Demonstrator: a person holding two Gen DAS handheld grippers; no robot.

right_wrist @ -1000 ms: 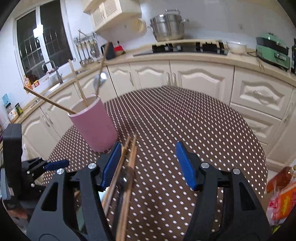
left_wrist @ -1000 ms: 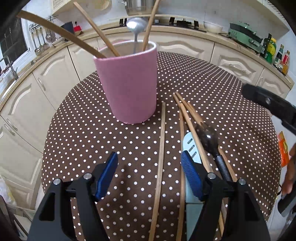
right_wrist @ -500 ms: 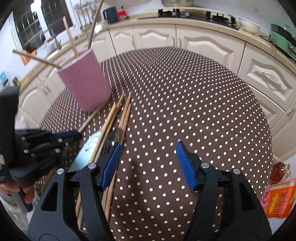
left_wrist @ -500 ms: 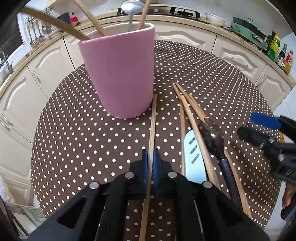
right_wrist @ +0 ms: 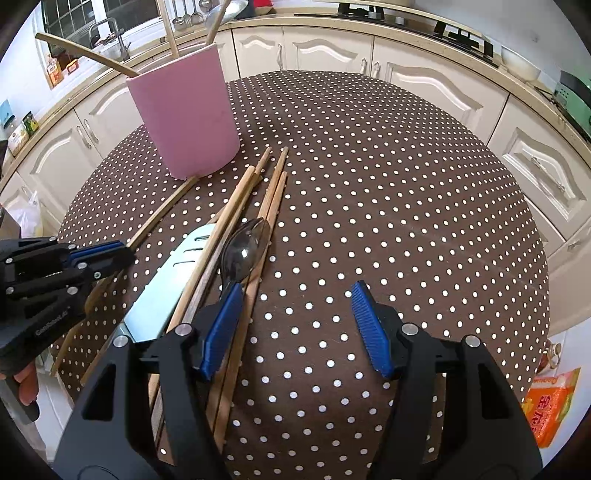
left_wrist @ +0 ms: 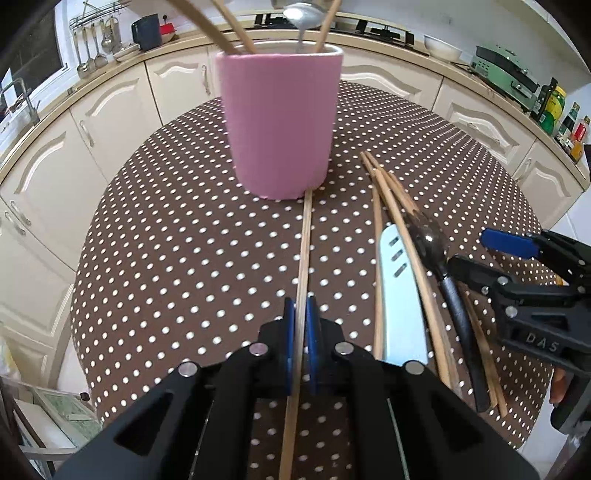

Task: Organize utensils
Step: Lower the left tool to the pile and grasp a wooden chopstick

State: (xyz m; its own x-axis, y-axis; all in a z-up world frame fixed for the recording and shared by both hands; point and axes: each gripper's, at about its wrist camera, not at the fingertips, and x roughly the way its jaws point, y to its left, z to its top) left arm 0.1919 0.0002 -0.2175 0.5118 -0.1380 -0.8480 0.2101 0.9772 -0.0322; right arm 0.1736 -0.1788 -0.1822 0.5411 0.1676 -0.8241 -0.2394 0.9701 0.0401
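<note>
A pink utensil cup (left_wrist: 280, 122) stands on the polka-dot table and holds wooden sticks and a metal ladle (left_wrist: 306, 14). My left gripper (left_wrist: 301, 310) is shut on a single wooden chopstick (left_wrist: 305, 236) whose far tip touches the cup's base. To its right lie several chopsticks (left_wrist: 391, 199), a pale blue knife (left_wrist: 400, 291) and a black-handled spoon (left_wrist: 430, 243). In the right wrist view my right gripper (right_wrist: 295, 317) is open and empty, low over the table, its left finger beside the spoon (right_wrist: 245, 251) and chopsticks (right_wrist: 273, 192). The cup (right_wrist: 184, 118) is at the far left.
The round table (right_wrist: 406, 184) has a brown dotted cloth and ends near cream kitchen cabinets (right_wrist: 332, 48) on all far sides. An orange packet (right_wrist: 550, 410) lies below the table's right edge. The counter holds a green appliance (left_wrist: 506, 70) and bottles (left_wrist: 554, 107).
My left gripper closed on the single chopstick and moved nearer the cup. My right gripper moved lower and closer to the spoon and chopsticks, staying open.
</note>
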